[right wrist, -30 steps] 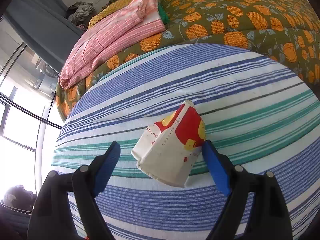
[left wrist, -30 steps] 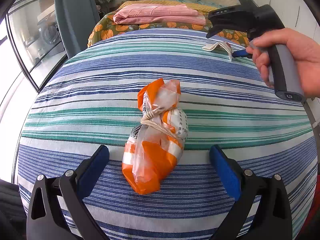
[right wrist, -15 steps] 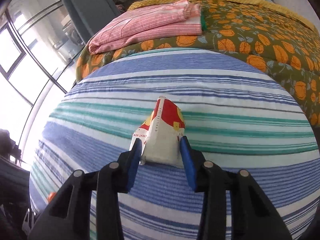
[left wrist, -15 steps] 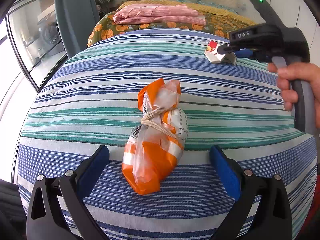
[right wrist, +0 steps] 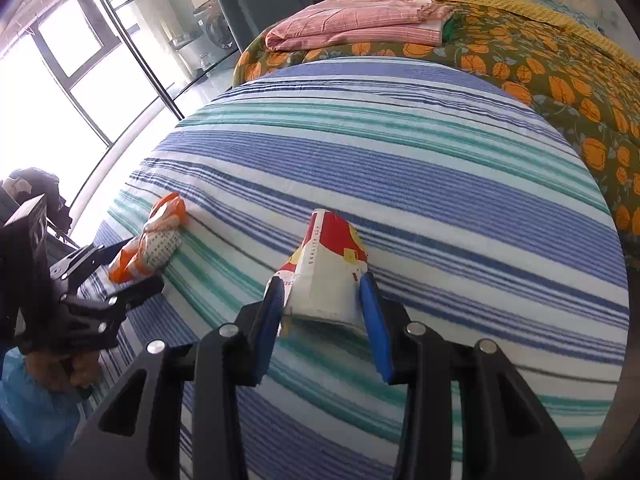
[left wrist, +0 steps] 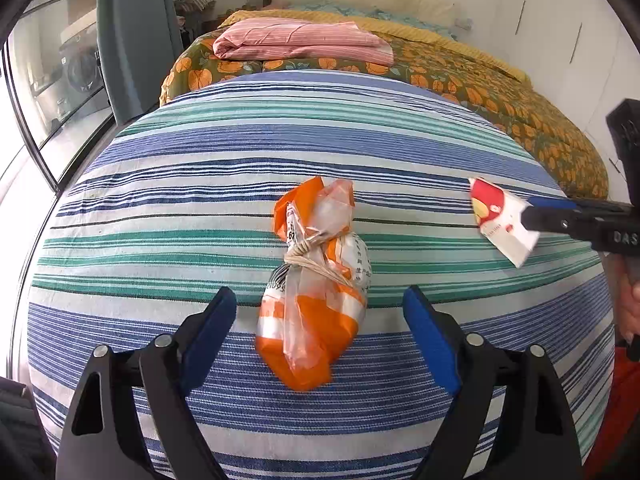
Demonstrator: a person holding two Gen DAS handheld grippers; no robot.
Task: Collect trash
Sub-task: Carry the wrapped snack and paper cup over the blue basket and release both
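Two pieces of trash: an orange plastic bag (left wrist: 314, 288) tied with string, lying on the striped bedspread (left wrist: 200, 168) at lower centre of the left wrist view, and a crushed red-and-white paper cup (right wrist: 326, 276) at centre of the right wrist view.
Left claw (left wrist: 320, 336): spread wide, holding nothing; its blue pads stood on either side of the bag's lower end without touching it.
Right claw (right wrist: 322, 312): closed well in on the paper cup, both pads pressed against its sides; at the right edge of the left wrist view the cup appeared lifted clear of the bedspread.
Step in hand: judged as one item picked up and the second lined up for a grasp.
Next move: the left claw would likely need to close on the bag, probably near the string-tied waist, since the thin film looks slippery and loose.
Bin: none identifiable; a blue bag-like shape showed at lower left of the right wrist view, but I cannot tell what it was.
Surroundings: folded pink cloth (left wrist: 300, 42) on a floral quilt (left wrist: 500, 88) toward the top; glass door (right wrist: 100, 80) at upper left.
Obstacles: nothing lay between the left claw and the bag.
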